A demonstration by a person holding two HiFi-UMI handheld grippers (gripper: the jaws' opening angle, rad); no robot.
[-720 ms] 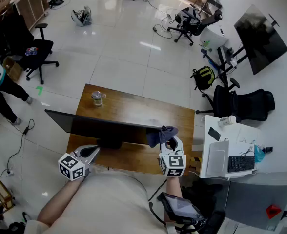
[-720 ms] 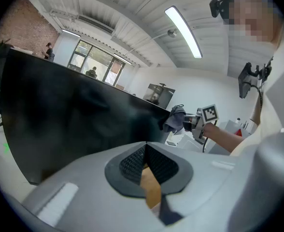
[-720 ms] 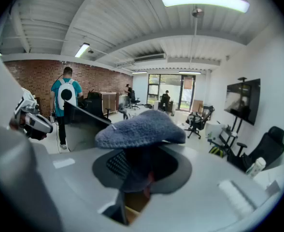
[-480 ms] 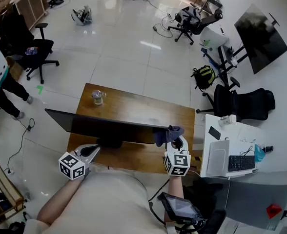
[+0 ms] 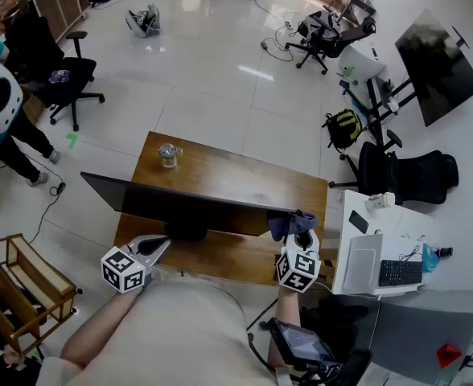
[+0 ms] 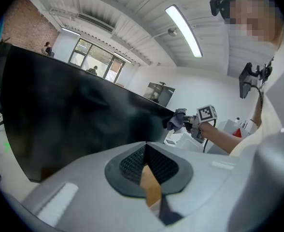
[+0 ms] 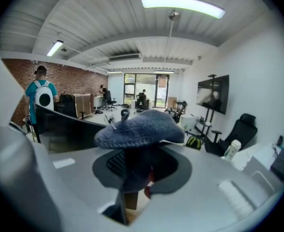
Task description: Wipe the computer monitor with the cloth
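Note:
From above, the black monitor [image 5: 180,207] stands across the wooden desk [image 5: 244,185]. My right gripper [image 5: 299,233] is shut on a blue-grey cloth [image 5: 288,223], which lies against the monitor's right end. In the right gripper view the cloth [image 7: 138,128] bulges over the jaws, with the monitor [image 7: 64,125] to the left. My left gripper [image 5: 154,250] sits low near the monitor's stand, shut with nothing in it. The left gripper view looks across the dark screen [image 6: 74,115] to the cloth [image 6: 177,120] at its far edge.
A glass jar [image 5: 168,154] stands at the desk's far left corner. To the right is a white side table [image 5: 351,215] with a laptop [image 5: 360,260] and a keyboard [image 5: 397,272]. A wooden crate [image 5: 23,284] and a walking person [image 5: 2,107] are to the left, and a black chair [image 5: 409,175] stands far right.
My right gripper has slid the cloth to the right, to the monitor's right end. The left gripper has stayed put. The person at the left has walked farther away.

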